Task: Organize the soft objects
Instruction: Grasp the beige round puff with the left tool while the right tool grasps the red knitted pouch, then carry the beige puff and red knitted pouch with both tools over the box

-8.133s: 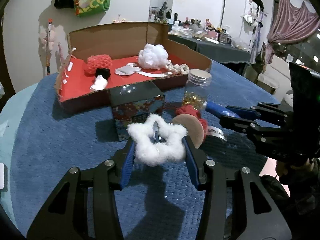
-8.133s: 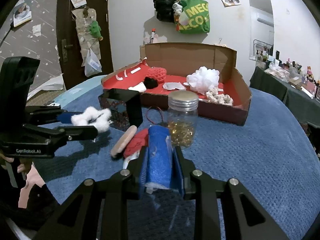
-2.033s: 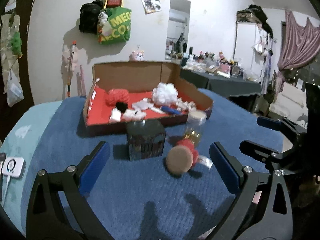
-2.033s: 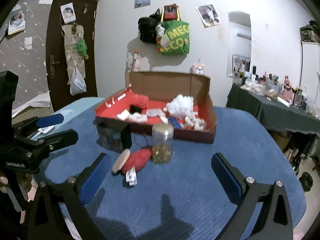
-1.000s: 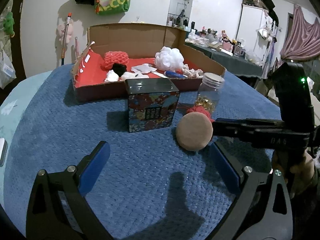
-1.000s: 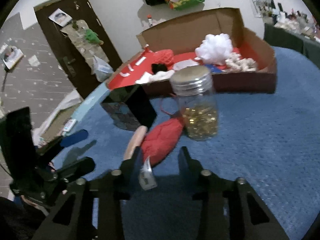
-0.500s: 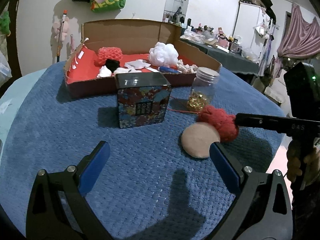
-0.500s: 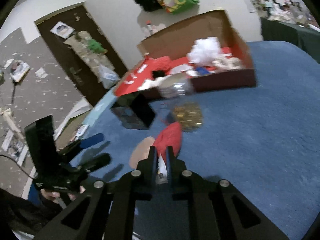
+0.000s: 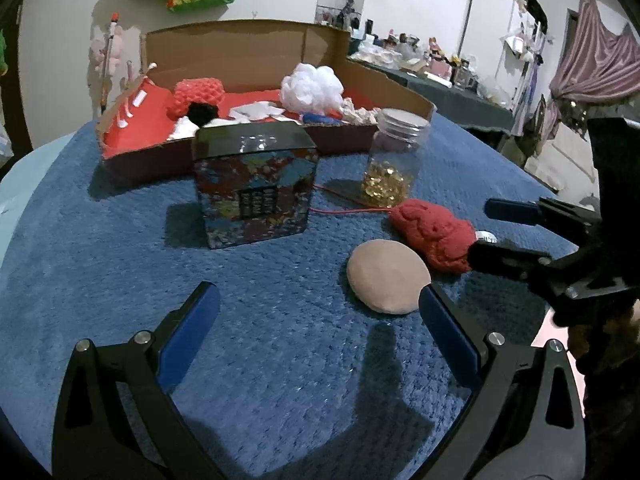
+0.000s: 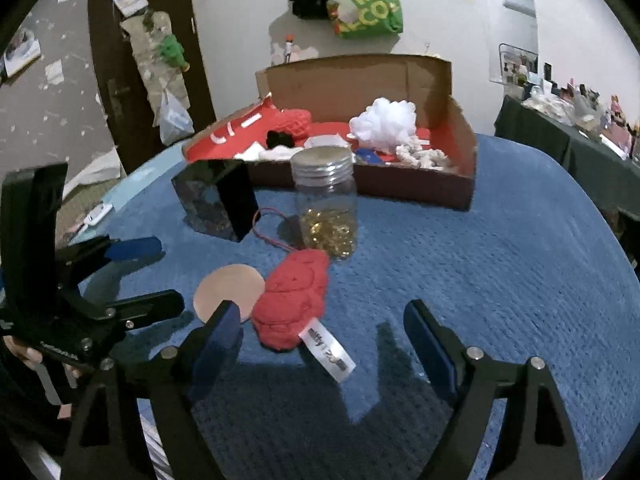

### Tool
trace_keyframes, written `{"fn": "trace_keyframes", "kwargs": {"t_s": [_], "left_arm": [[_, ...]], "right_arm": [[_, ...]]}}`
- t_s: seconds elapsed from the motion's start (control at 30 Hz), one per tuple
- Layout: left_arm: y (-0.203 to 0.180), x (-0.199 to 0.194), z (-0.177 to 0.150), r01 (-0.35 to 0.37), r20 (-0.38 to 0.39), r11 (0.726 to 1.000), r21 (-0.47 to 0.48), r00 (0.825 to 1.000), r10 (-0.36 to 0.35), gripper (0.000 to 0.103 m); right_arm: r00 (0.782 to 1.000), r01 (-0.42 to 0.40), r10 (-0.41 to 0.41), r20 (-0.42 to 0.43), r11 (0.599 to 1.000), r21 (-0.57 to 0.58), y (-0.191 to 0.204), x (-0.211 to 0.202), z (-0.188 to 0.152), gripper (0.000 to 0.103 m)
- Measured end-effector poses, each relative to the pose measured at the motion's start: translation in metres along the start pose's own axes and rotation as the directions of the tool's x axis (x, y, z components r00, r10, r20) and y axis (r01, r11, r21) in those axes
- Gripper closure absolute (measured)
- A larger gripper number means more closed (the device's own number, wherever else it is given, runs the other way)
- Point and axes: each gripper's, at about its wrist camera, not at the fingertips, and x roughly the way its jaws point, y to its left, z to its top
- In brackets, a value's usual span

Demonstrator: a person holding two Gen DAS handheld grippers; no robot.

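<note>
A red knitted soft toy point(image 10: 294, 298) with a white tag point(image 10: 327, 350) lies on the blue cloth, between my right gripper's point(image 10: 320, 344) open fingers, near the left one. A beige round pad point(image 9: 386, 276) lies beside it, just ahead of my left gripper's right finger point(image 9: 444, 332). My left gripper point(image 9: 316, 320) is open and empty. The red toy also shows in the left wrist view point(image 9: 434, 236). A cardboard box with a red floor point(image 10: 460, 148) holds a white pouf point(image 10: 382, 122), a red knitted piece point(image 10: 294, 120) and other soft things.
A patterned dark tin point(image 9: 254, 184) and a lidded glass jar with gold bits point(image 10: 328, 204) stand in front of the box. A red string point(image 9: 344, 200) runs from the toy toward the tin. The blue cloth point(image 10: 500, 280) covers the round table.
My right gripper, shut on the red toy's tag half a second ago, has opened and the toy lies on the cloth. My left gripper has moved closer to the beige pad.
</note>
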Motion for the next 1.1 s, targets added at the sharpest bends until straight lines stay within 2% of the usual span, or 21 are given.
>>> {"fn": "trace_keyframes", "kwargs": {"t_s": [0.37, 0.43, 0.47, 0.5, 0.53, 0.6, 0.63, 0.67, 0.7, 0.77, 0.97, 1.1], "left_arm": [[-0.019, 0.023, 0.009, 0.066, -0.076, 0.992, 0.109, 0.995, -0.058, 0.002], [-0.022, 0.026, 0.011, 0.074, -0.087, 0.989, 0.131, 0.994, -0.063, 0.006], [-0.023, 0.028, 0.013, 0.073, -0.09, 0.987, 0.144, 0.994, -0.061, 0.014], [-0.025, 0.03, 0.013, 0.077, -0.091, 0.985, 0.154, 0.994, -0.064, 0.029], [-0.027, 0.033, 0.014, 0.09, -0.099, 0.982, 0.166, 0.992, -0.075, 0.038], [-0.03, 0.038, 0.015, 0.115, -0.124, 0.976, 0.183, 0.988, -0.093, 0.051], [-0.031, 0.039, 0.014, 0.109, -0.122, 0.974, 0.199, 0.989, -0.085, 0.055], [-0.032, 0.037, 0.013, 0.116, -0.116, 0.971, 0.208, 0.989, -0.093, 0.056], [-0.032, 0.036, 0.013, 0.131, -0.114, 0.968, 0.213, 0.988, -0.109, 0.057], [-0.03, 0.031, 0.012, 0.13, -0.106, 0.969, 0.211, 0.988, -0.109, 0.057], [-0.017, 0.013, 0.011, 0.135, -0.073, 0.978, 0.161, 0.99, -0.124, 0.057], [-0.013, 0.007, 0.013, 0.136, -0.056, 0.979, 0.153, 0.99, -0.129, 0.057]], "right_arm": [[1.0, -0.012, 0.011, -0.014, 0.995, -0.094, 0.001, 0.009, 0.0, 0.018], [1.0, -0.026, 0.024, -0.019, 0.993, -0.112, 0.001, 0.011, 0.001, 0.02], [0.999, -0.032, 0.03, -0.02, 0.992, -0.123, 0.002, 0.012, 0.002, 0.023], [0.999, -0.033, 0.031, -0.02, 0.99, -0.134, 0.003, 0.013, 0.002, 0.026], [0.999, -0.036, 0.034, -0.022, 0.989, -0.143, 0.003, 0.015, 0.003, 0.031], [0.996, -0.085, 0.081, -0.033, 0.986, -0.146, 0.004, 0.018, 0.004, 0.038], [0.993, -0.114, 0.111, -0.035, 0.983, -0.143, 0.004, 0.02, 0.004, 0.049], [0.99, -0.142, 0.137, -0.04, 0.98, -0.138, 0.005, 0.022, 0.004, 0.063], [0.988, -0.156, 0.151, -0.041, 0.978, -0.139, 0.007, 0.022, 0.003, 0.063], [0.991, -0.132, 0.131, -0.016, 0.978, -0.159, 0.013, 0.019, 0.002, 0.065], [0.985, -0.164, 0.169, 0.033, 0.979, -0.12, 0.018, 0.005, 0.0, 0.066], [0.983, -0.173, 0.178, 0.033, 0.978, -0.119, 0.022, 0.003, 0.0, 0.066]]}}
